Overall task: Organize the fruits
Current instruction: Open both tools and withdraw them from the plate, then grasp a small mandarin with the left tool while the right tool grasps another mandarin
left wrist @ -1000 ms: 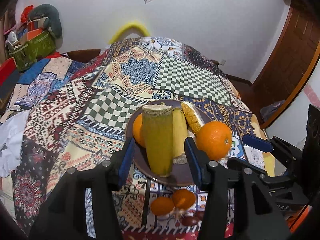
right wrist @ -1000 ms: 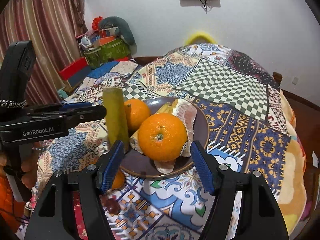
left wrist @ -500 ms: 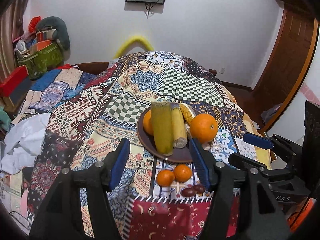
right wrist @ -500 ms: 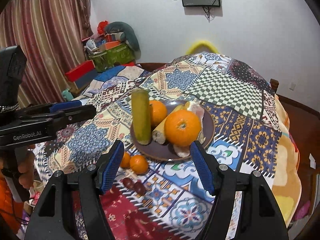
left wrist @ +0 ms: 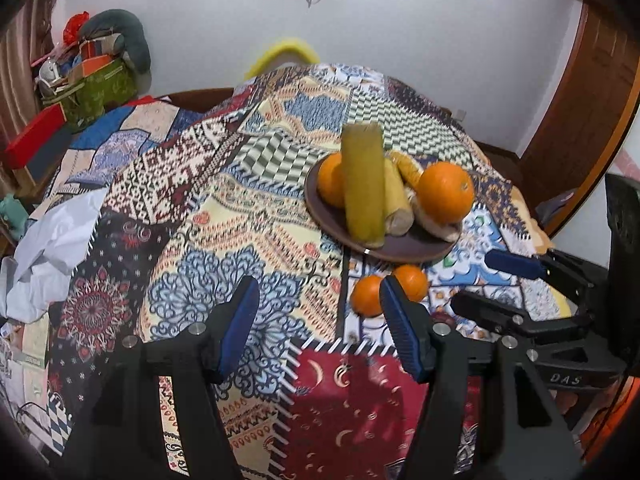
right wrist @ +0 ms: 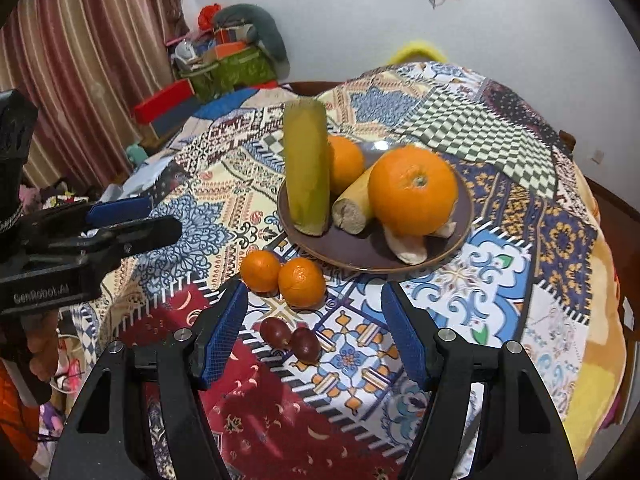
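Note:
A brown plate [right wrist: 360, 250] on the patchwork cloth holds an upright green cylindrical fruit [right wrist: 306, 168], a large orange [right wrist: 412, 190], a smaller orange [right wrist: 348, 162] behind and a corn cob [right wrist: 354, 204]. Two tangerines [right wrist: 260, 266] [right wrist: 302, 282] lie on the cloth in front of the plate, and two dark red fruits [right wrist: 276, 332] lie nearer still. My right gripper [right wrist: 314, 334] hangs open over the dark fruits, touching nothing. My left gripper [left wrist: 320, 324] is open and empty, left of the tangerines [left wrist: 368, 294] and short of the plate [left wrist: 400, 248].
The other gripper shows at each view's side: left gripper [right wrist: 164, 214], right gripper [left wrist: 472, 280]. A white crumpled cloth [left wrist: 52, 248] lies at the table's left edge. A green bag [right wrist: 236, 70] and red box [right wrist: 168, 102] stand behind, by the curtain.
Both grippers have drawn back from the plate. The left one's fingers flanked the green fruit and have opened wider; the right one's flanked the large orange. The fruits stayed on the plate.

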Motion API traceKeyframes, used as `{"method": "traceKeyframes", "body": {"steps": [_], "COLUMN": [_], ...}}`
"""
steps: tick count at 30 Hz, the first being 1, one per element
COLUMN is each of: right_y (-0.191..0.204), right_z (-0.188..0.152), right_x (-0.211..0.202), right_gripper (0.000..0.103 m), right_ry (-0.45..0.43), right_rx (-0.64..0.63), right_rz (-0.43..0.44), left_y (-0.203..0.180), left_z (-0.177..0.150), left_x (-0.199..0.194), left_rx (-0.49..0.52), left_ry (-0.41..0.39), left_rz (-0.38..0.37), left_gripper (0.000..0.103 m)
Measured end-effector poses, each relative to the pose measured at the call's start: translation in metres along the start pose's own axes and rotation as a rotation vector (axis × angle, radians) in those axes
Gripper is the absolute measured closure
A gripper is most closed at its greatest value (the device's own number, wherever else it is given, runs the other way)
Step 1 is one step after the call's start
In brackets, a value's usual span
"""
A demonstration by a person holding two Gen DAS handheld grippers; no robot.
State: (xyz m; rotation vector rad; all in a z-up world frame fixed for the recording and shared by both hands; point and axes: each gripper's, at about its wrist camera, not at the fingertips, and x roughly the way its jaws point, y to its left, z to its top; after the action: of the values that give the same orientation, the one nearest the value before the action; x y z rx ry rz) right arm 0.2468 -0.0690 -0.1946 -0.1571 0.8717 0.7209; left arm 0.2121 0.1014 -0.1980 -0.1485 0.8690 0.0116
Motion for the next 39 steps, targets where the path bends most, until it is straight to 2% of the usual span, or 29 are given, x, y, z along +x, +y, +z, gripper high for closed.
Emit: {"method": "traceKeyframes", "body": {"steps": [5,7,11,15,16,25,31,39], "right_y": [0.006,0.009,0.010,0.009,0.008,-0.003,-0.015,-0.043], "right_z": [-0.001,-0.001,-0.001,0.000,0.000,-0.002,-0.006,-0.016], "right_x": [0.022,0.028,0.039,0.043,0.043,0.026,0.006,-0.014], "right_gripper": [0.039,0.050,0.063,0.069,0.073,0.075,0.075,0.075], "right_ry": [0.048,0.064,0.090,0.088,0.086,0.046,0.004,-0.019], "right_rx": [-0.020,-0.027,-0.028,-0.035,-0.037,-0.002,0.006,0.062], "right_rz": [0.027,0.036,0.044,0.032,0.025,0.041,0.014,-0.018], "left_y": [0.008,0.009,0.011,0.010,0.009,-0.008,-0.024,-0.039], "left_z": [-0.010,-0.013,-0.016,-0.017,-0.018,-0.014,-0.009,-0.003], "left_x": [0.009,0.012,0.016,0.023,0.026,0.036,0.047,0.070], "left_rx": [-0.004,0.002,0.009,0.008,0.007,0.020,0.045,0.067], "left_ry": [0.021,0.029,0.041,0.058,0.063,0.083,0.095,0.135], "left_rz": [0.001,0.001,0.000,-0.009,-0.012,-0.041,-0.065,-0.078], "left_gripper": [0.041,0.041,0.041,0.041,0.041,0.041,0.041,0.057]}}
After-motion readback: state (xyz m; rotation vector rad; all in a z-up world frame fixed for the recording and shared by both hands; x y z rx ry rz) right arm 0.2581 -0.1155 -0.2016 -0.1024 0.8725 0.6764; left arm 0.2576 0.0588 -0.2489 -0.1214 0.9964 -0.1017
